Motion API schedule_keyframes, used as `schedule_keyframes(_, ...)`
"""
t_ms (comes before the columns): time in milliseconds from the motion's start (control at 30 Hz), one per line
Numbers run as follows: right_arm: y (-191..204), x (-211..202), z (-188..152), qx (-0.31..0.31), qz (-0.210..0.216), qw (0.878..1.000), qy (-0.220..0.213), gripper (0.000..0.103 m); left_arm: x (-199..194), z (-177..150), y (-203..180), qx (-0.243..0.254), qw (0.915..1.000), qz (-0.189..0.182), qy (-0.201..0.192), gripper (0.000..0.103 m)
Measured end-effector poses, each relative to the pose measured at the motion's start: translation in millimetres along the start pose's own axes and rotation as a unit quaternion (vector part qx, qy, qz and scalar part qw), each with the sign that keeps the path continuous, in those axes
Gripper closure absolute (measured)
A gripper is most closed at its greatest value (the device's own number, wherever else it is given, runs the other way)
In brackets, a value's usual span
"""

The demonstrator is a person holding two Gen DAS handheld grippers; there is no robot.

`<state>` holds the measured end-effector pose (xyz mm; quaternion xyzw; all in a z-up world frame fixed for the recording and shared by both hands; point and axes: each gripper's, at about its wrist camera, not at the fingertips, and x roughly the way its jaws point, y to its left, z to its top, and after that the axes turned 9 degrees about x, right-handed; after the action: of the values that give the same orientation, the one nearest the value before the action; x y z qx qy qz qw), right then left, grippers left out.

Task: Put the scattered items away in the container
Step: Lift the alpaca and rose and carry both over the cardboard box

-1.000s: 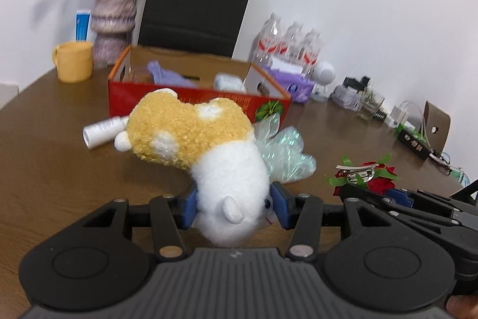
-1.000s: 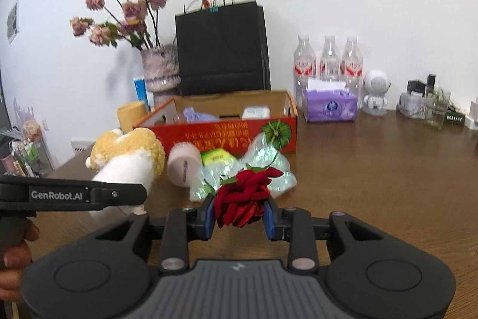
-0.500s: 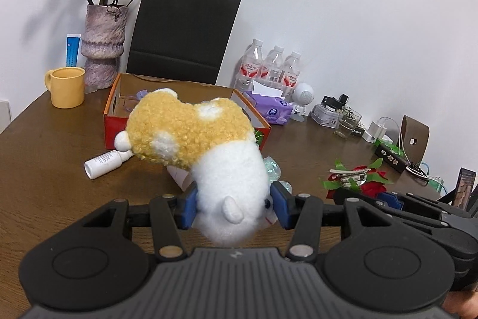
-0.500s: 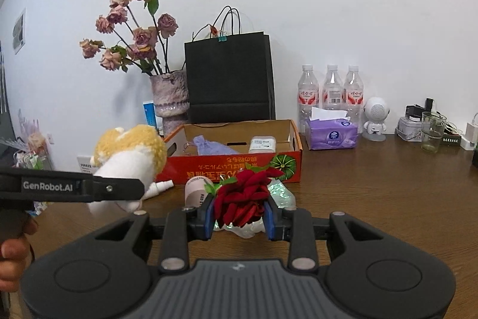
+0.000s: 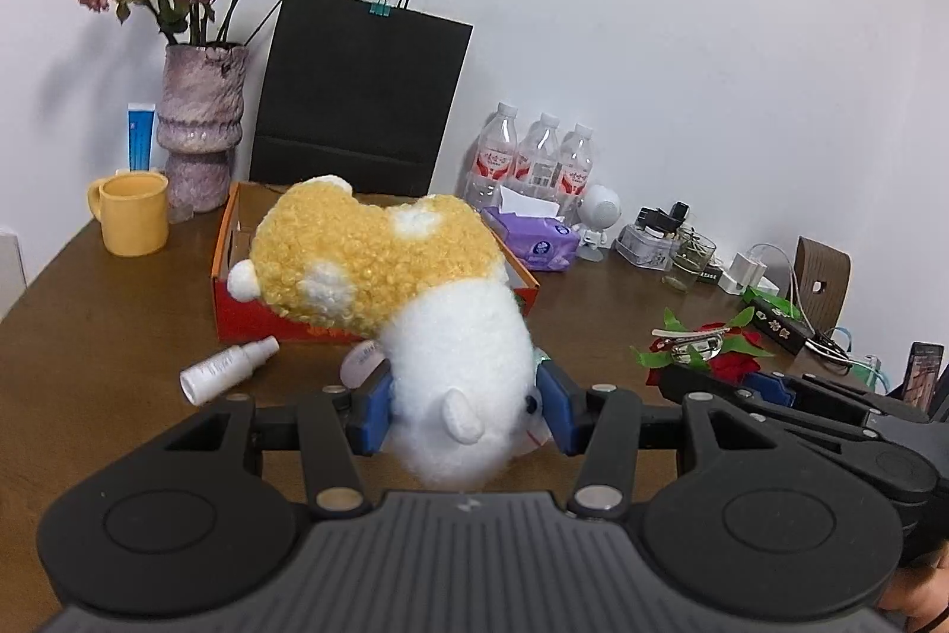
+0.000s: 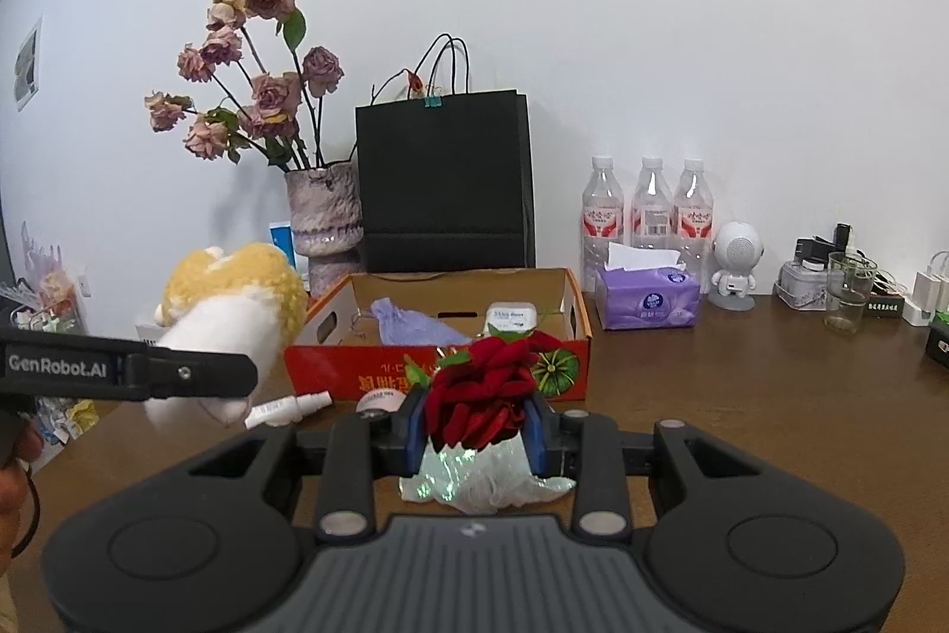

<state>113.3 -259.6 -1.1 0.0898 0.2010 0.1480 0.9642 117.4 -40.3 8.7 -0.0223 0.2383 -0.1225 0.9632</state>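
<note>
Plush toy [image 5: 385, 277] pinched in left claw [image 5: 462, 410], red flower [image 6: 480, 390] in right claw [image 6: 474, 431], both short of box [image 6: 569, 301] at twelve o'clock; spray bottle [image 5: 228, 369] left on surface [image 5: 89, 336].

- The plush toy [image 5: 409, 295] is curly, woolly yellow pile on its back and smooth white fleece below.
- The left gripper [image 5: 462, 410] is matt black plastic with blue rubbery pads and ribbed grey casing.
- The red rose [image 6: 477, 395] in the right gripper [image 6: 474, 422] looks like matt cloth petals.
- The wrap [image 6: 480, 479] beneath it is crinkled, glossy film.
- The box [image 6: 563, 301] is matt cardboard, printed red outside.
- The table [image 6: 771, 395] is brown wood grain with a low sheen.
- The spray bottle [image 5: 228, 369] is smooth white plastic.
- The vase [image 5: 201, 123] is rough, mottled ceramic.
</note>
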Motion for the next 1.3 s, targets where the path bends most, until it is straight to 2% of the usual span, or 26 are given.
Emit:
schedule_keyframes(333, 8, 13, 22, 0.005, 0.003, 1.0, -0.017, 0.073, 2, 23, 9, -0.001, 0.9996, -0.003, -0.027, 0.051)
schedule_keyframes(800, 13, 46, 45, 0.028, 0.009, 0.999, -0.023, 0.073, 19, 57, 26, -0.009, 0.9998, 0.005, -0.018, 0.051)
schedule_keyframes(1067, 21, 67, 78, 0.041, 0.018, 0.998, -0.049, 0.073, 23, 83, 39, -0.008, 0.9994, 0.018, -0.029, 0.051)
schedule_keyframes(1300, 30, 93, 87, 0.041, 0.027, 0.997, -0.055, 0.073, 50, 86, 54, -0.02, 0.9997, 0.001, -0.014, 0.051)
